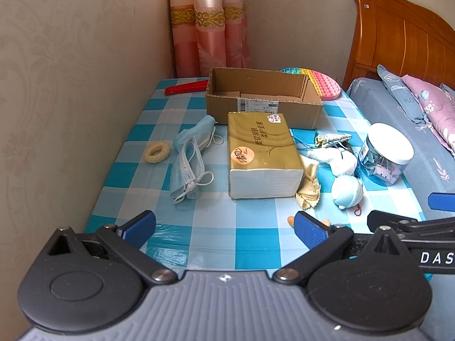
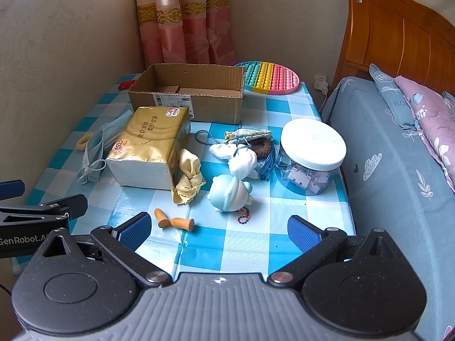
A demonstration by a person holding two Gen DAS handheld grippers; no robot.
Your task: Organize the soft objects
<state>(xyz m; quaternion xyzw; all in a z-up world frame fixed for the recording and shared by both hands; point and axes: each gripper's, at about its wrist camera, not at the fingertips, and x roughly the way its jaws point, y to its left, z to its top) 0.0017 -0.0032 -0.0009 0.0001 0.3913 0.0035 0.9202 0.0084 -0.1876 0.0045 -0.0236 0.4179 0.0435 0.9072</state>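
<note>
Hovering over the near edge of the checked table (image 2: pixel 241 244), the left gripper (image 1: pixel 224 228) and right gripper (image 2: pixel 219 230) both gape wide, empty. Ahead sits an open box (image 2: pixel 210 105), with a tissue pack (image 2: pixel 150 147) just in front, masks (image 1: pixel 187 159) to its left, a yellow cloth (image 2: pixel 187 179) touching its right side, and a blue toy (image 2: pixel 230 193) near a jar (image 2: pixel 310 156).

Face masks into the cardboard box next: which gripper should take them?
Left, probably. The face masks lie left of the tissue pack, ahead of the open left gripper. From the right gripper, also open and empty, the pack partly blocks them.
</note>
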